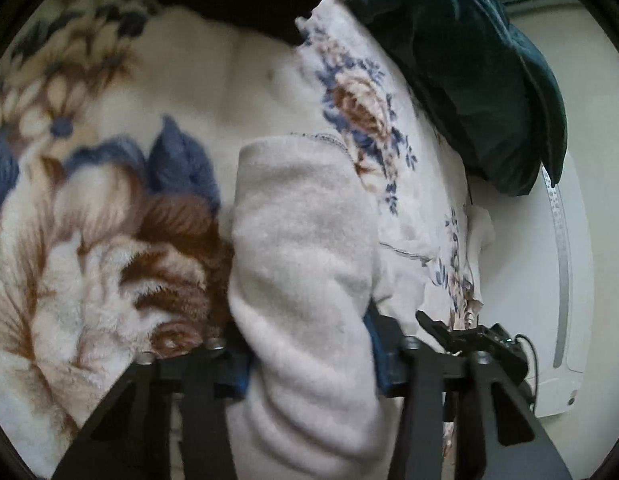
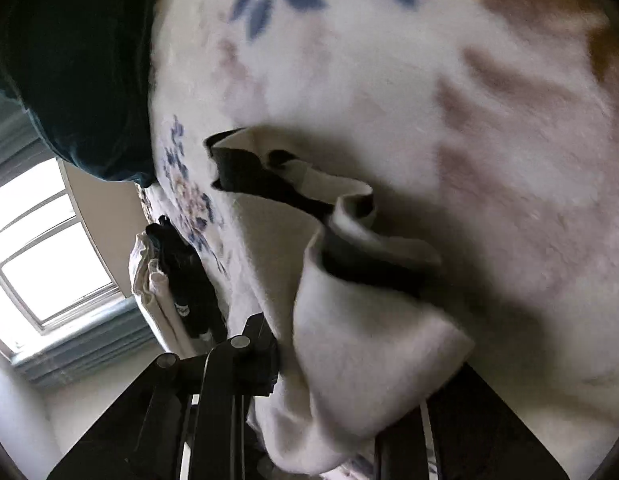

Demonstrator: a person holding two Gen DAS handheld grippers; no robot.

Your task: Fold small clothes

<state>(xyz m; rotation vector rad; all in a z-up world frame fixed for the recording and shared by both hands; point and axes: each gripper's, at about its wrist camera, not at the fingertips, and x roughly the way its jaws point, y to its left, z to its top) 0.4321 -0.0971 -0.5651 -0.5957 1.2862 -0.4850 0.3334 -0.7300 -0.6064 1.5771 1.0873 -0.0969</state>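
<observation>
The left gripper point(image 1: 309, 356) is clamped on a pale fleece garment point(image 1: 305, 264): the cloth fills the gap between its two black fingers point(image 1: 413, 360) and bulges out both above and below them. From the grip the garment runs forward as a thick, rounded fold, its far edge showing a line of stitching. Under and around it lies a plush floral blanket point(image 1: 89, 220), white with brown and blue flowers, and the garment rests against it. Past the blanket's right edge sits a dark teal cushion point(image 1: 469, 80), touching the blanket. A black clip-like device point(image 1: 481, 340) with a cable lies low on the right beside the blanket's edge, and behind it stands a white appliance point(image 1: 565, 260) with a silver strip.

The right gripper point(image 2: 329, 376) also grasps the garment point(image 2: 365, 344); the cloth is pinched between its fingers point(image 2: 249, 360), though the right-hand one is mostly hidden by fabric. From there the garment rises in loose waves, its folded edges curling over dark hollows. Behind it spreads the blanket point(image 2: 449, 80), very close to the lens and blurred. The cushion point(image 2: 81, 72) lies at the upper left against the blanket. Below it, folded white and dark cloths point(image 2: 169, 280) sit at the blanket's edge, and a bright window point(image 2: 41, 248) shows at the far left.
</observation>
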